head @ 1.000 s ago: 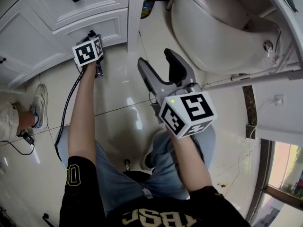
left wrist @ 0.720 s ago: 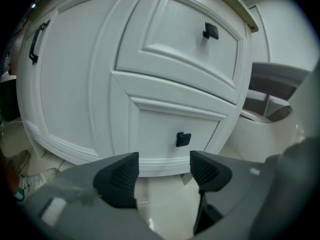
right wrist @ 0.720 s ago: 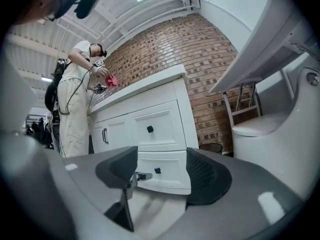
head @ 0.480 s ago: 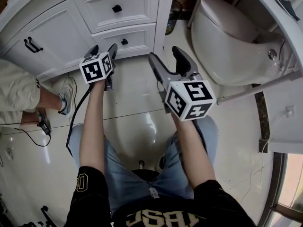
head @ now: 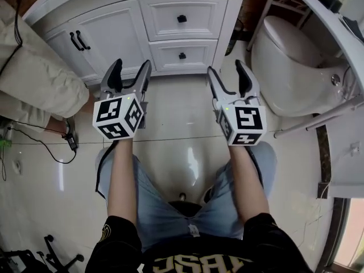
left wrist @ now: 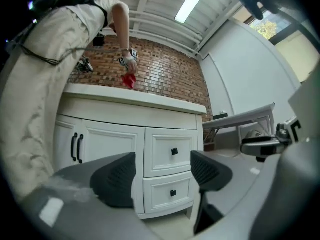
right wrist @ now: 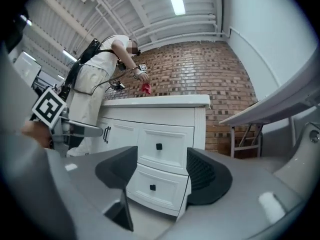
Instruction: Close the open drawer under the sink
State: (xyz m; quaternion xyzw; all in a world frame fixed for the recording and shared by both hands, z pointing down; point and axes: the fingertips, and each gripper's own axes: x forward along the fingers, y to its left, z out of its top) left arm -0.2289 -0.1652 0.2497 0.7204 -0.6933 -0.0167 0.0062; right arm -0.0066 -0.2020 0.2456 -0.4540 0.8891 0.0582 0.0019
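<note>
The white panelled lower drawer (head: 199,56), fitted with a small square black knob (head: 182,56), is seen shut flush beneath the upper drawer (head: 199,17).

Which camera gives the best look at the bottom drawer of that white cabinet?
The head view: the bottom drawer shows whole, with nothing in front. The left gripper view sees it face on between its jaws; in the right gripper view a jaw hides one corner.

Gold lettering on the black shirt (head: 196,261) (upside down, cut off) cannot be read.
</note>
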